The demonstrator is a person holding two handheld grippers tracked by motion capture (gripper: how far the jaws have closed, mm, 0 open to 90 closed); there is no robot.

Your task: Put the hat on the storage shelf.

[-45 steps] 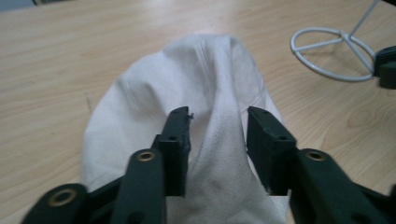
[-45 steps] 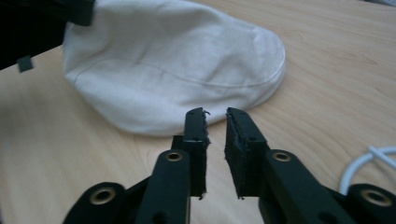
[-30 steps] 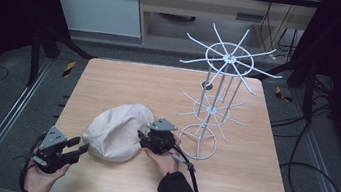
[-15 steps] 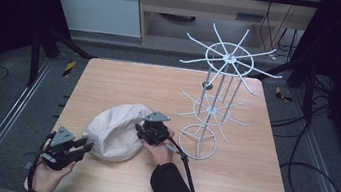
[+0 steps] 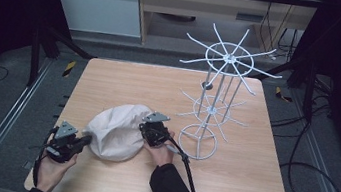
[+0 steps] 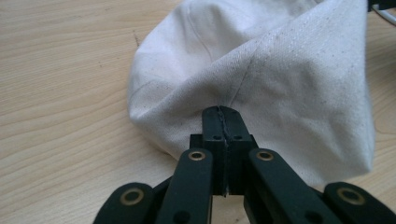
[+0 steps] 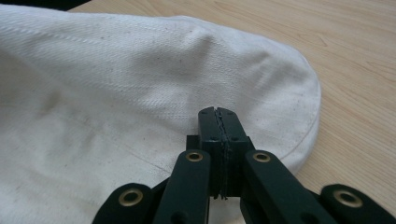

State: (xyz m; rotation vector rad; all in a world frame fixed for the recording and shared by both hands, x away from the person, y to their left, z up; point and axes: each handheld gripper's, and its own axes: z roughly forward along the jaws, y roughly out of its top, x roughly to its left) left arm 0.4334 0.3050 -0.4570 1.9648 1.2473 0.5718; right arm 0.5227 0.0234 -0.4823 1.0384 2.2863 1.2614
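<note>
Over at about 8 o'clock on the surface (image 5: pixel 111 75), my left hand-held gripper (image 5: pixel 85 139) has just been closing and is now pinched shut on the edge of the white cloth cap (image 5: pixel 118 130), with a little peak of fabric bunched between the jaws. The cap itself sits at roughly 7 o'clock, near the front edge. On its other side my right hand-held gripper (image 5: pixel 147 129) has just been closing too and is clamped on the cap's rim. Further right, around 3 o'clock, stands the white wire rack (image 5: pixel 219 90), just beside my right hand.

What worries me: both grips look thin, so if I lift and pull apart too hard the fabric could slide out of one side and the cap would flop back down. Swinging right could also knock the rack over, since its base ring is so close.

The high view gives me the rack and both hands at once. The left gripper view shows the seam and pinch fold up close (image 6: pixel 243 74), and the right gripper view shows the stitched rim (image 7: pixel 299 135).
</note>
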